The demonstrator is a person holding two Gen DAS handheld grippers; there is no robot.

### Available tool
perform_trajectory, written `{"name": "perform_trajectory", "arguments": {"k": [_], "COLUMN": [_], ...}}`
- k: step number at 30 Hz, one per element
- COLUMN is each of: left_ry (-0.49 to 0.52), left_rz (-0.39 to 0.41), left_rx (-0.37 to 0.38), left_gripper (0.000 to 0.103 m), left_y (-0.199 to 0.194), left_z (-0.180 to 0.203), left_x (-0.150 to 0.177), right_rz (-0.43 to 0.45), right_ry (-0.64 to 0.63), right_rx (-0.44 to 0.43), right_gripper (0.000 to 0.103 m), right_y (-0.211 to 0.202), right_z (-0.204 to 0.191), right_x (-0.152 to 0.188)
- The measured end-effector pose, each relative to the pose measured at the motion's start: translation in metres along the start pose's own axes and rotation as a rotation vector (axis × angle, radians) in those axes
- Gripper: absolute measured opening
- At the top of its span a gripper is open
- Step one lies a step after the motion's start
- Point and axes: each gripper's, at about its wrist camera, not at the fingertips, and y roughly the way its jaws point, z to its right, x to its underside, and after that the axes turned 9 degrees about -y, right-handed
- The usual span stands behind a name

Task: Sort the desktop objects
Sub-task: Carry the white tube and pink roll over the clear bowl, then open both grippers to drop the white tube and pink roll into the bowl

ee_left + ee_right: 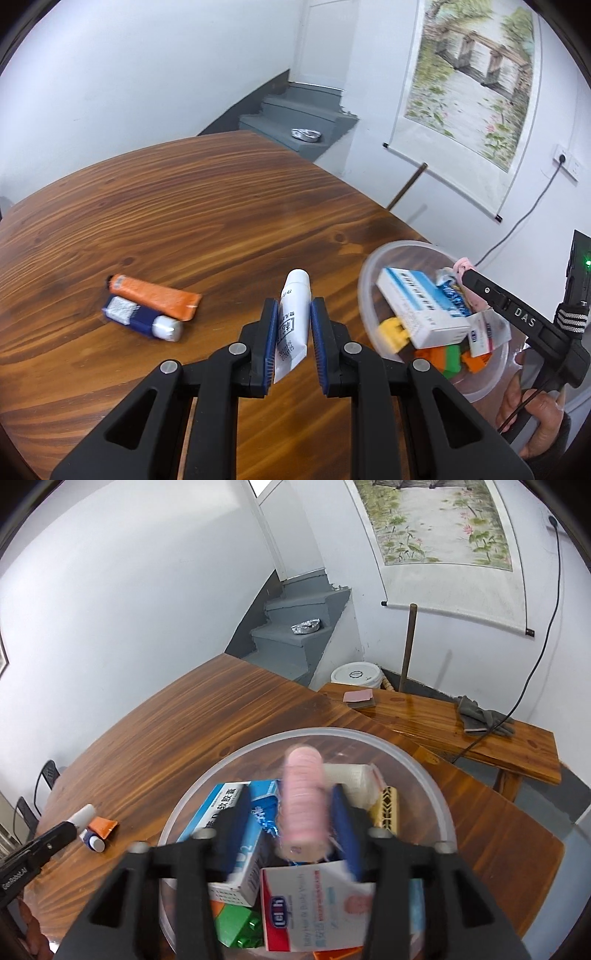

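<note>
My left gripper (293, 314) is shut on a white tube (291, 321) and holds it above the wooden table (221, 206). An orange tube (155, 297) and a blue-and-white tube (142, 319) lie together on the table to its left. My right gripper (291, 805) is over the clear plastic bowl (424, 771), with a pink roll (303, 801) between its fingers; the roll is blurred. The bowl (369, 273) holds a blue-white medicine box (417, 306), a red-white packet (314, 908), and yellow, green and orange blocks. The left gripper also shows in the right wrist view (70, 823).
A wooden bench (461, 727) stands behind the table with a pink pad (358, 696) and grey gloves (480, 714). A white bucket (356, 675), a wooden stick and grey stairs are behind. A scroll painting hangs on the wall.
</note>
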Motion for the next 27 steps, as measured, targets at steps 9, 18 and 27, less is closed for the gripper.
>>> {"name": "perform_trajectory", "arguments": {"k": [9, 18, 27], "left_ry": [0.042, 0.077, 0.074], "left_rz": [-0.043, -0.081, -0.161], "left_rx": [0.047, 0.069, 0.126], "left_gripper": [0.020, 0.020, 0.035], "left_y": [0.017, 0.038, 0.058], "left_z": [0.040, 0.069, 0.075], "left_x": [0.000, 0.003, 0.007], "right_rz": [0.067, 0.082, 0.079], "right_ry": [0.003, 0.031, 0.010], "right_rx": [-0.029, -0.035, -0.040], "right_gripper": [0.067, 0.067, 0.068], "right_y": [-0.022, -0.027, -0.026], "right_z": [0.010, 0.024, 0.022], "right_x": [0.005, 0.006, 0.009]}}
